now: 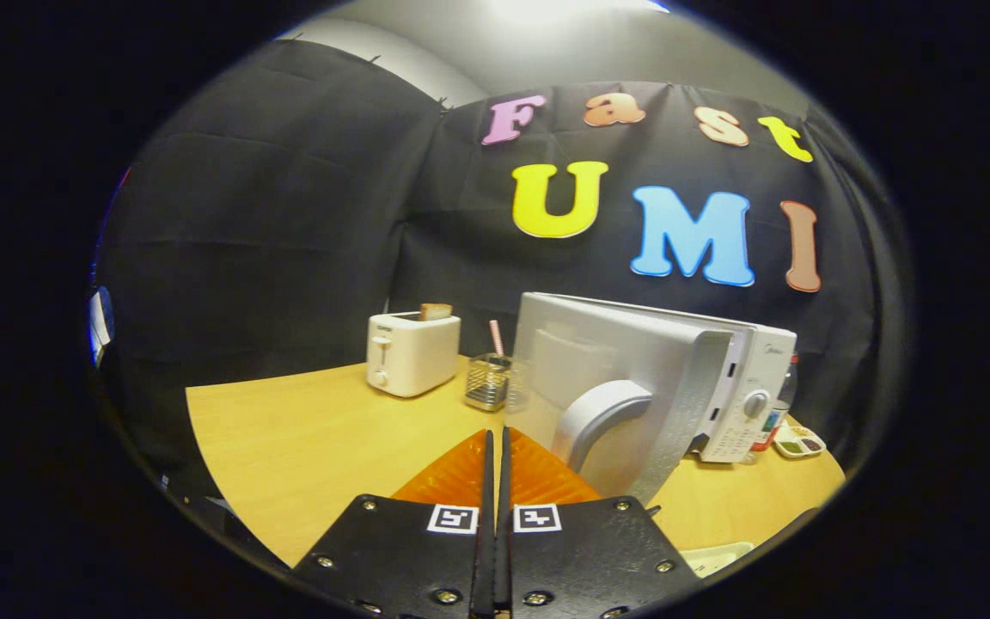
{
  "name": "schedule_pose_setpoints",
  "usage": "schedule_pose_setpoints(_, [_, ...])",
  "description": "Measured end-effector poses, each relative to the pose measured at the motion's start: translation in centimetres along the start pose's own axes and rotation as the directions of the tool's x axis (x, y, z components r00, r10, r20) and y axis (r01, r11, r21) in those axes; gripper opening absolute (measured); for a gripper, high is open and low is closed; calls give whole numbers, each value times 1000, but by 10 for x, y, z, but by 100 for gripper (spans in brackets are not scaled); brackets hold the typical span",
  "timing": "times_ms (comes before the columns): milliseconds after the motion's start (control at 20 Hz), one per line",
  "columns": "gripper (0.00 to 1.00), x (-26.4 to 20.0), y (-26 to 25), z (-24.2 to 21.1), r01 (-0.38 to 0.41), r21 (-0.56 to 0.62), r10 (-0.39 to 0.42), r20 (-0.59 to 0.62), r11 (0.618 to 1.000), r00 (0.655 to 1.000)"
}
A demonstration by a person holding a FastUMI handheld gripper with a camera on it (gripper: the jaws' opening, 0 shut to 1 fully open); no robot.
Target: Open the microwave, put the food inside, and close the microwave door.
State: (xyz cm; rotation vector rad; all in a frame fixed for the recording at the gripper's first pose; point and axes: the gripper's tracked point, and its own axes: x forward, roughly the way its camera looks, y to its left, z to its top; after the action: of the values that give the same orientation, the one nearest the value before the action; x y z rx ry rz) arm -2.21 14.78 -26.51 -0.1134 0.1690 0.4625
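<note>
Microwave door (624,378), centre-right, stands open; stiff and hinged, best pushed near its curved handle (602,413); claw (495,438) closed, empty.

Dim booth, overhead glare, fisheye warp

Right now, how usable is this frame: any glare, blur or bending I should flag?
Gripper view: strong fisheye bending, so the table edge curves; a bright ceiling light blows out overhead; the swung-open microwave door and toaster are sharp, with dim vignetted edges. The claw is shut, empty, fingertips just short of the door.
</note>
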Motion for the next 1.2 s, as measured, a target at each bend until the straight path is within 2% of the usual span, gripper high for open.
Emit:
schedule_pose_setpoints(350, [1, 34, -107, -4, 192, 42, -191, -21, 981, 981])
schedule_pose_setpoints(600, [1, 64, -159, -8, 262, 116, -257, -56, 958, 965])
schedule_pose_setpoints(800, [1, 92, -191, -13, 281, 149, -274, -63, 948, 960])
schedule_pose_setpoints(1200, [1, 127, -232, -13, 387, 77, -384, -57, 919, 922])
